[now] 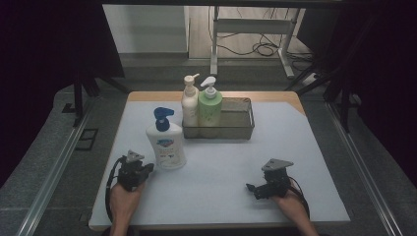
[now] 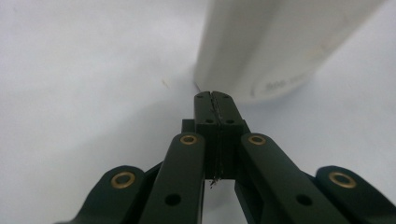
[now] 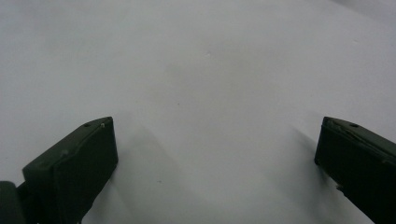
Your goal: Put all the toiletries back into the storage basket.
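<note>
A white pump bottle with a blue pump head [image 1: 165, 142] stands on the white table top, left of centre. My left gripper [image 1: 145, 170] sits just in front of its base, jaws pressed flat together with nothing between them; the left gripper view has the tips [image 2: 214, 97] right at the foot of the white bottle [image 2: 261, 46]. My right gripper [image 1: 253, 189] rests near the front right of the table, its jaws wide apart over bare surface [image 3: 215, 140]. A cream pump bottle [image 1: 190, 102] and a green pump bottle [image 1: 210, 104] stand in the left end of a dark tray [image 1: 236, 130].
The tray sits at the back middle of the white table top [image 1: 295, 147]. Beyond the table are a desk frame and cables [image 1: 260, 46] on the floor. Metal rails [image 1: 54, 167] run along both sides.
</note>
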Demonstrator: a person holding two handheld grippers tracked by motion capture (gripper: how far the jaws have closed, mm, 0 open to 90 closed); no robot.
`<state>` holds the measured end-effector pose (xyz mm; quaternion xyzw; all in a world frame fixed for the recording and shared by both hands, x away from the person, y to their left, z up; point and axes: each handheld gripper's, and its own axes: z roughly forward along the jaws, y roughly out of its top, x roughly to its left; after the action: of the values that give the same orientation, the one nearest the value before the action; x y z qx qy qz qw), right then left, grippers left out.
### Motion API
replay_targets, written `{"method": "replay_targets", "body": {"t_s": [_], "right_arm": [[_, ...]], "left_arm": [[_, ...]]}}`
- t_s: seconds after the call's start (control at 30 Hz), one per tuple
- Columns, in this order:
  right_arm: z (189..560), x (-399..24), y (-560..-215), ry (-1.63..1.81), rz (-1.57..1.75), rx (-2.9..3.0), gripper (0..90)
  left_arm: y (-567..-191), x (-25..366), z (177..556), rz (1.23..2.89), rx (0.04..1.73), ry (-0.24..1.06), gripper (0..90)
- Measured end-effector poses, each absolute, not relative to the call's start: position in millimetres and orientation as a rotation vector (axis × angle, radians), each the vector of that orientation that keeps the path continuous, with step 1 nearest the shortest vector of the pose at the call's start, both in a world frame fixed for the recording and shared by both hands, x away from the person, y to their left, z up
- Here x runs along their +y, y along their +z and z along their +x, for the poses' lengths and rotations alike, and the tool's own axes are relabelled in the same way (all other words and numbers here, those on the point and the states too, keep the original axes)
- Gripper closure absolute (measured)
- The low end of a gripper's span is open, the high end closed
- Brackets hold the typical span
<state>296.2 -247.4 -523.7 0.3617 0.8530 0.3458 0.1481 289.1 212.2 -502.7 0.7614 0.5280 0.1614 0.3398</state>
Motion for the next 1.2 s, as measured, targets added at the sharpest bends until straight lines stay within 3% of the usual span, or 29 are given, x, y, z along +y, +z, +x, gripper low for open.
{"method": "replay_targets", "body": {"t_s": [0.37, 0.63, 1.2], "right_arm": [[296.2, -247.5, -523.7, 0.995, 1.041, 2.453, 0.0], [296.2, -247.5, -523.7, 0.994, 1.04, 2.453, 0.0], [296.2, -247.5, -523.8, 0.995, 1.04, 2.453, 0.0]], "left_arm": [[-508.0, 215.9, 319.1, 1.938, 1.409, 0.447, 89.3], [-514.8, 216.8, 331.0, 1.907, 1.376, 0.386, 89.3], [-513.9, 201.0, 323.6, 1.947, 1.321, 0.325, 89.3]]}}
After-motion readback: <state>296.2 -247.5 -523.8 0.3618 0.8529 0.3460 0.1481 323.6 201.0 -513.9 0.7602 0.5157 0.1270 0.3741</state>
